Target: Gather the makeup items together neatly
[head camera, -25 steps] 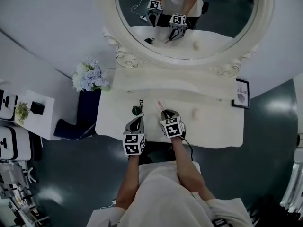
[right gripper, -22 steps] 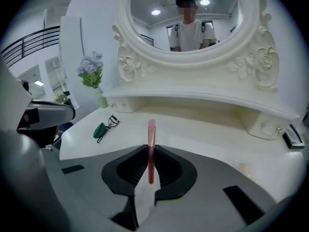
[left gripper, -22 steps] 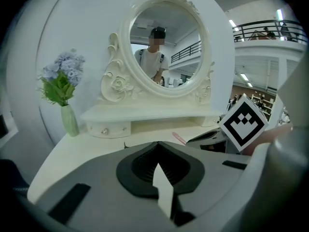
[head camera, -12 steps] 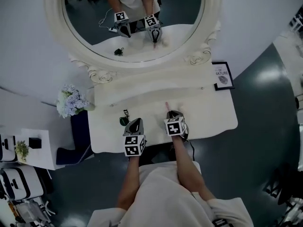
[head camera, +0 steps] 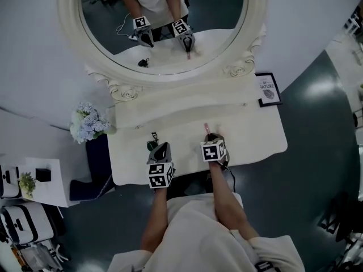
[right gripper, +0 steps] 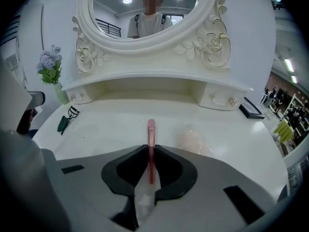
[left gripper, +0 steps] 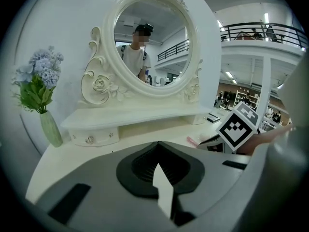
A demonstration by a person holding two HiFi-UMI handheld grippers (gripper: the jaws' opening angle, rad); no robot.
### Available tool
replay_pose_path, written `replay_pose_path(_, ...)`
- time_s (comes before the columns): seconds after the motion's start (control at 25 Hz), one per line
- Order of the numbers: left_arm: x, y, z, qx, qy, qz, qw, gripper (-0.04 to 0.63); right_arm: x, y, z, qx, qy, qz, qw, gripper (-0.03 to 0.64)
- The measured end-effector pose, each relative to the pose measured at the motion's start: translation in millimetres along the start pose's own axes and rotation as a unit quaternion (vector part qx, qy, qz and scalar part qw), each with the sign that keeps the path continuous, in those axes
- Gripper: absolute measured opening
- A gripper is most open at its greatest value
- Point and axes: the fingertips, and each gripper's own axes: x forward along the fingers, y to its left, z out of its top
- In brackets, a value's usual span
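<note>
The right gripper (right gripper: 150, 152) is clenching its fingers on a slim pink makeup stick (right gripper: 151, 128), pointing it toward the oval mirror (right gripper: 111, 18). The left gripper (left gripper: 157, 146) is hovering before the mirror, fingers closed on nothing. An eyelash curler (right gripper: 65, 120) is lying on the bench (right gripper: 111, 112) below the mirror.

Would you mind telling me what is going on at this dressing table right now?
A person is tidying makeup on a white vanity table with a hand-held gripper in each hand. The right gripper is clamped on a slim pink makeup stick, held down near the tabletop and pointing toward the mirror. The left gripper is shut and empty, close to a green eyelash curler lying on the table. A pale puff sits right of the stick. The items lie apart, not yet gathered.
</note>
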Motion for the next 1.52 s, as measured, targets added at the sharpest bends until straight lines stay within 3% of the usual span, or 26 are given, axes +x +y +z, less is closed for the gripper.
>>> replay_pose_path(0.32, -16.8, 26.9, -1.7, -0.025, 0.001, -0.003, 0.9997, 0.014, -18.5, 4.3, 11.5, -0.001, -0.012, -0.031, 0.999, 0.091)
replay_pose_path(0.52, -28.3, 67.7, -5.3, -0.037, 0.000, 0.000, 0.9993, 0.014, -32.0, 29.3, 27.5, 0.012, -0.035, -0.039, 0.999, 0.091)
replay_pose_path(0.76, -40.9, 120.3, -15.1, -0.041, 0.000, 0.001, 0.9992, 0.014, -22.6, 106.6, 47.1, 0.008, -0.056, -0.002, 0.998, 0.091)
replay_pose_path(1.08, -56.0, 169.8, -19.9, -0.016, 0.000, -0.024, 0.9996, 0.014, -3.1, 217.1, 71.4, 0.005, -0.088, 0.078, 0.993, 0.094)
replay_pose_path(1.28, -64.4, 202.0, -20.1, -0.010, -0.009, -0.027, 0.9995, 0.014, 17.5, 260.4, 77.3, -0.014, -0.089, 0.095, 0.991, 0.112)
replay_pose_path(1.52, -66.6, 222.3, -15.2, -0.005, -0.017, -0.027, 0.9995, 0.014, 44.3, 276.3, 79.1, -0.037, -0.052, 0.096, 0.993, 0.127)
